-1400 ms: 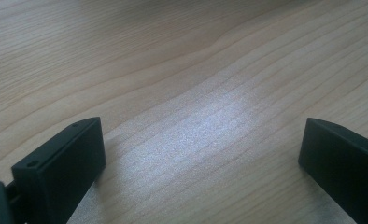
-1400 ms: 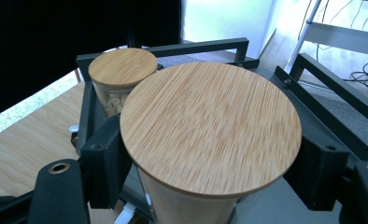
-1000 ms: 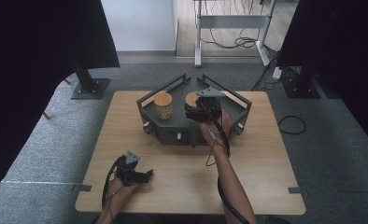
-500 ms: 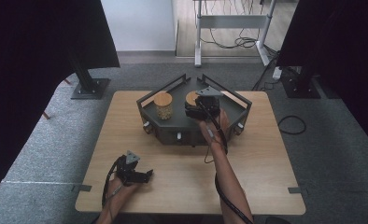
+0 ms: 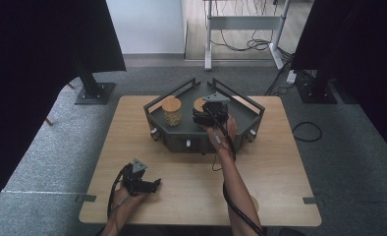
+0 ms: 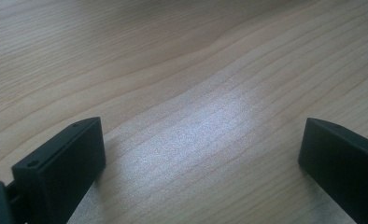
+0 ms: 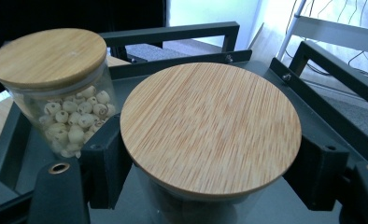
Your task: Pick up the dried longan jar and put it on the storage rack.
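A dark grey tray (image 5: 181, 142) with raised rails stands at the table's far middle. In its left part stands a glass jar of pale round beads (image 5: 172, 112) with a bamboo lid; the right gripper view has this bead jar (image 7: 56, 88) at upper left. My right gripper (image 5: 208, 114) reaches into the tray, shut on a second jar under a round bamboo lid (image 5: 200, 104). Seen close, the jaws of the right gripper (image 7: 212, 163) clamp the glass just under that lid (image 7: 210, 126). My left gripper (image 5: 150, 186) rests open near the table's front left, nothing between its fingers (image 6: 60, 163).
The wooden table (image 5: 280, 162) has bare room in front of the tray and to the right. Tray rails (image 7: 173, 32) rise behind both jars. A cable trails along the right forearm. Dark stands and a desk frame stand beyond the table.
My right gripper, with the lidded jar in it, has shifted slightly left and lower inside the tray. The left gripper has stayed put.
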`<state>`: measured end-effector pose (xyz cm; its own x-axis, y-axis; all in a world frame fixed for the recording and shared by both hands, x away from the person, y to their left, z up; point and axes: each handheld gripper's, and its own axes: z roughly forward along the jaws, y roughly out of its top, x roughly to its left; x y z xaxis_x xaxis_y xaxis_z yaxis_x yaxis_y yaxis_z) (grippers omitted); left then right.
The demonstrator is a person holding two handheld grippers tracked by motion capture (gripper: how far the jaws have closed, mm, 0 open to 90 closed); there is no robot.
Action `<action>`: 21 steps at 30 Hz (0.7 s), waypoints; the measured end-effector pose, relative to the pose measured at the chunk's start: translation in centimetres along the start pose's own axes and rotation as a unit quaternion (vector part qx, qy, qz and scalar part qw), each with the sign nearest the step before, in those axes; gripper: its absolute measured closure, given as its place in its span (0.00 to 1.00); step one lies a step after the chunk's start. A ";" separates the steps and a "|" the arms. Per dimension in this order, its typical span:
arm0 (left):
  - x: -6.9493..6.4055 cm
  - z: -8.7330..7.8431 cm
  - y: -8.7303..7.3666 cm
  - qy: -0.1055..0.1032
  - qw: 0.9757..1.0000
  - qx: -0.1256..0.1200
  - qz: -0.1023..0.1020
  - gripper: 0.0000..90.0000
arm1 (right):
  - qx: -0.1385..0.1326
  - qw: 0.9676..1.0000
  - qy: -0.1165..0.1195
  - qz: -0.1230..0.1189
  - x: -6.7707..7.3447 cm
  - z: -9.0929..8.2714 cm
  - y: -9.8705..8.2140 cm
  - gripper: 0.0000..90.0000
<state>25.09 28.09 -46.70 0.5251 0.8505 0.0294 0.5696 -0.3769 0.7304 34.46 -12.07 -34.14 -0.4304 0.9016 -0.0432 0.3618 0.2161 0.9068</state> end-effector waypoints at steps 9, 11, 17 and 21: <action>0.0 0.0 0.0 0.000 1.000 0.000 0.001 0.00 | 0.007 1.000 0.003 0.008 -0.2 0.6 -0.3 0.27; 0.0 0.0 0.0 0.000 1.000 0.000 0.001 0.00 | 0.008 1.000 0.002 0.007 -0.2 0.7 -0.5 0.28; 0.0 0.0 0.0 0.000 1.000 0.000 0.001 0.00 | -0.002 1.000 0.005 0.016 -0.5 0.8 -1.1 0.27; 0.0 -0.1 0.0 0.000 1.000 0.000 0.000 0.00 | -0.001 1.000 0.004 0.014 -0.4 0.8 -1.0 0.27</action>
<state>25.05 28.11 -46.67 0.5254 0.8503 0.0299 0.5699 -0.3778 0.7297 34.92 -12.36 -35.38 -0.4273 0.9040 -0.0152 0.3721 0.1911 0.9083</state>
